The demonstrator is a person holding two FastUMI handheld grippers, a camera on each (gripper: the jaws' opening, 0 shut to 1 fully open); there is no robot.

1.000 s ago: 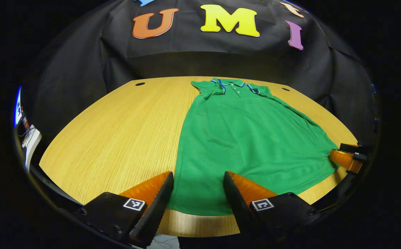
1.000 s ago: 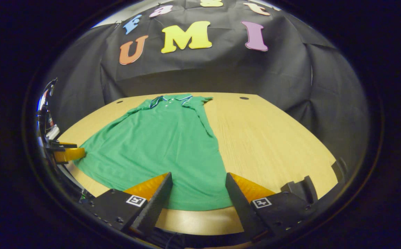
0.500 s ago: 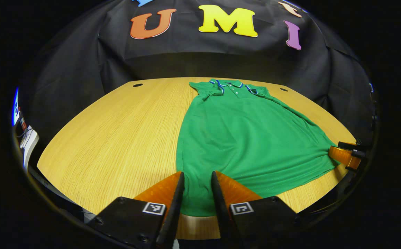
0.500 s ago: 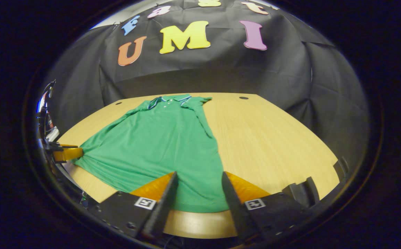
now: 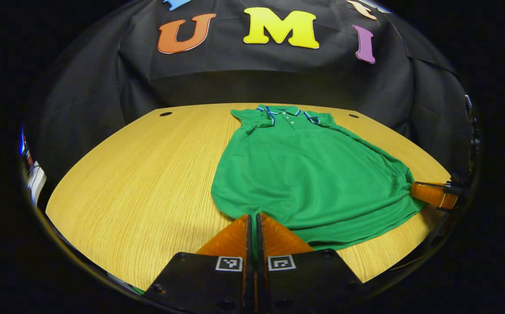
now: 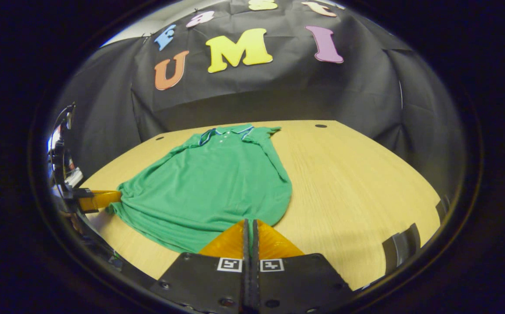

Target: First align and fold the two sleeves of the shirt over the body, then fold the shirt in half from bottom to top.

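Note:
A green polo shirt (image 5: 309, 170) with a blue-trimmed collar lies on the wooden table (image 5: 139, 174), collar at the far end, both sleeves folded in over the body. My left gripper (image 5: 253, 216) is shut on the hem at the shirt's near left corner. In the right gripper view the same shirt (image 6: 213, 183) spreads to the left, and my right gripper (image 6: 249, 222) is shut on the hem at the near right corner. The hem is lifted and bunched toward both pinches. The right gripper (image 5: 433, 194) shows at the right edge of the left gripper view; the left gripper (image 6: 97, 199) at the left edge of the right gripper view.
The table has small dark cable holes (image 5: 165, 114) near its far corners (image 6: 320, 126). Bare wood stretches left of the shirt in the left gripper view and right of it (image 6: 357, 183) in the right gripper view. Black cloth walls the booth behind.
Both grippers went from wide open to shut, each pinching a bottom corner of the shirt. The hem has pulled up off the table and the lower body has bunched.

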